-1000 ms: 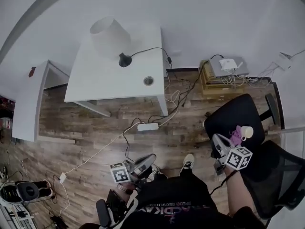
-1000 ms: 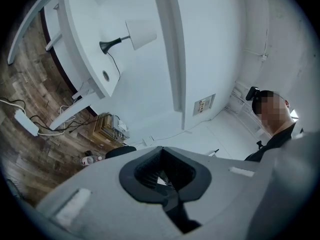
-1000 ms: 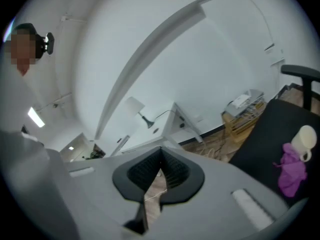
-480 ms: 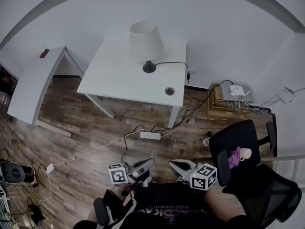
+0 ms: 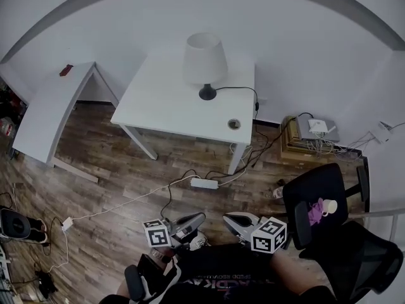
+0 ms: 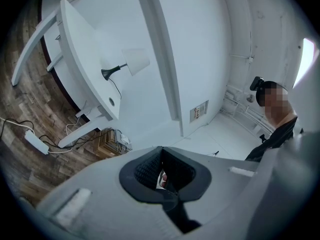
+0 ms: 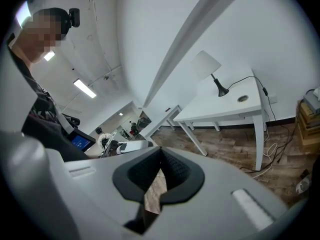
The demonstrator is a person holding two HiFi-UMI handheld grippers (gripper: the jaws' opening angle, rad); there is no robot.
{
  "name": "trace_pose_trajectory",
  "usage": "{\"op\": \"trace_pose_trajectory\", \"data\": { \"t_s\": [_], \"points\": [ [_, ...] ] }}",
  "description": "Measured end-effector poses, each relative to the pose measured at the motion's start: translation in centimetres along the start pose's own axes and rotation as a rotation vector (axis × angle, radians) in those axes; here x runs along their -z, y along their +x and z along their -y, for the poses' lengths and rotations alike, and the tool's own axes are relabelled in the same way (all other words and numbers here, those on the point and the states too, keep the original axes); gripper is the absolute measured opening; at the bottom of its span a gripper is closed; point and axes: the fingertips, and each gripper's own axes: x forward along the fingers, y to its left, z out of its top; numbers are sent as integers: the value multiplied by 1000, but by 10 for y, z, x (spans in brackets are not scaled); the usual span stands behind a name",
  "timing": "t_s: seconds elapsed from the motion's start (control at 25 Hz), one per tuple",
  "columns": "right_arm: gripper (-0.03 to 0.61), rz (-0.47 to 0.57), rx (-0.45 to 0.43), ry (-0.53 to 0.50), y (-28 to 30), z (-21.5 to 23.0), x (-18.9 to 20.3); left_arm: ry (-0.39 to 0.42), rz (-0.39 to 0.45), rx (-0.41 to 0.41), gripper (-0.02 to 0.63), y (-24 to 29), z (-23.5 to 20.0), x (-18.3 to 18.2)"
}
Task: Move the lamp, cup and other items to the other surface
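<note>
Standing conical-shaded lamp [image 5: 205, 61], flat white table [image 5: 166, 108]

Soft, even room light fills the head view. The white table [image 5: 171, 100] throws only a faint shadow onto the wood floor [image 5: 114, 170] beneath its near edge, and nothing glares. Fisheye bending curves the wall line across 12 o'clock. Both gripper views fall to black at the corners. In the right gripper view ceiling strip lights [image 7: 86, 89] glow at 9 o'clock. In the left gripper view a bright panel [image 6: 303, 59] flares at 2 o'clock. The left gripper [image 6: 161, 176] and right gripper [image 7: 159, 181] sit soft-focused at 6 o'clock.
</note>
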Motion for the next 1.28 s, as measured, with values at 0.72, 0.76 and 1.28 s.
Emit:
{"op": "trace_pose_trajectory", "data": {
  "t_s": [0.72,0.76,1.28],
  "points": [
    [6,67,69,9,3,-4,-1,-31,38,-10,-3,-22,-11,-13],
    [5,70,70,11,3,-4,-2,-30,38,-12,-3,-25,-11,-12],
    [6,70,71,16,22,-18,5,-38,49,-33,-3,-60,-17,-7]
  ]
}}
